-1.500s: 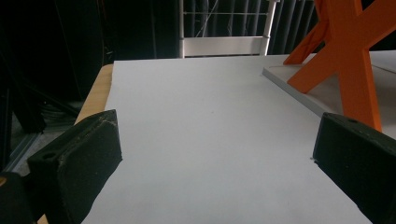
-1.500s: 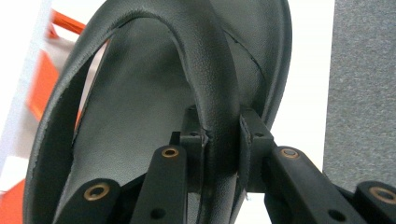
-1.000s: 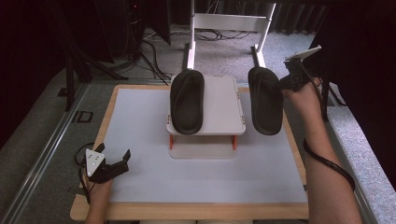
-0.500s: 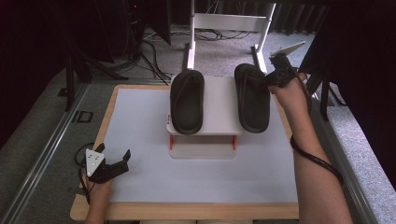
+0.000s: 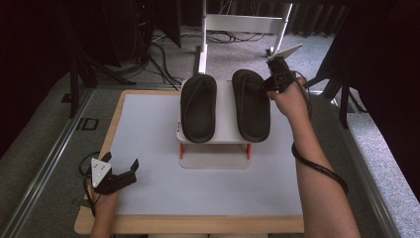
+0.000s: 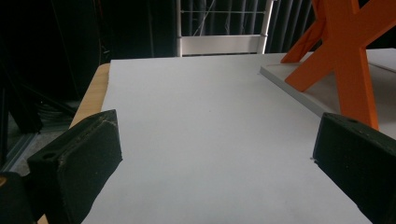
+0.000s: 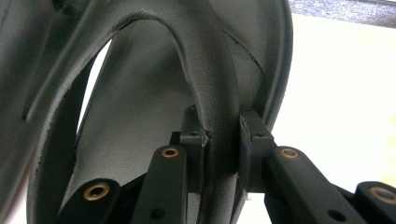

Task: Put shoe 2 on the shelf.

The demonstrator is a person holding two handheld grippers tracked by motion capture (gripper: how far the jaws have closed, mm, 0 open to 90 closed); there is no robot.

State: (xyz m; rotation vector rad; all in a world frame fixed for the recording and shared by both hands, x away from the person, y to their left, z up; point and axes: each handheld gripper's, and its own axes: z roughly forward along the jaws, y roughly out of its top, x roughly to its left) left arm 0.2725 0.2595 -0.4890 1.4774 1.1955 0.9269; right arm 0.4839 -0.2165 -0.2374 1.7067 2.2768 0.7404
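Right gripper point(image 5: 265, 87): up at the far right of the small rack, jaws pinched tight on the strap of the right sandal point(image 5: 251, 104). In the right gripper view that strap point(image 7: 212, 116) runs straight down between the two jaws, squeezed from both sides.
Right sandal: black, lying on the rack's top shelf, toe end toward the person, just beside its partner and not touching it.
Left sandal point(image 5: 198, 106): black too, flat on the same shelf, on the left half, nothing gripping it.
Rack point(image 5: 223, 134): a low white stand with orange legs, sitting toward the far middle of the worktop. The left gripper view catches one orange cross-leg point(image 6: 348, 56) at its right edge.
Left gripper point(image 5: 130, 171): parked at the near left corner of the worktop, well apart from the rack, jaws spread wide and holding nothing; bare white surface shows between them in the left gripper view.
Worktop point(image 5: 148, 198): white sheet on a wooden-edged board.
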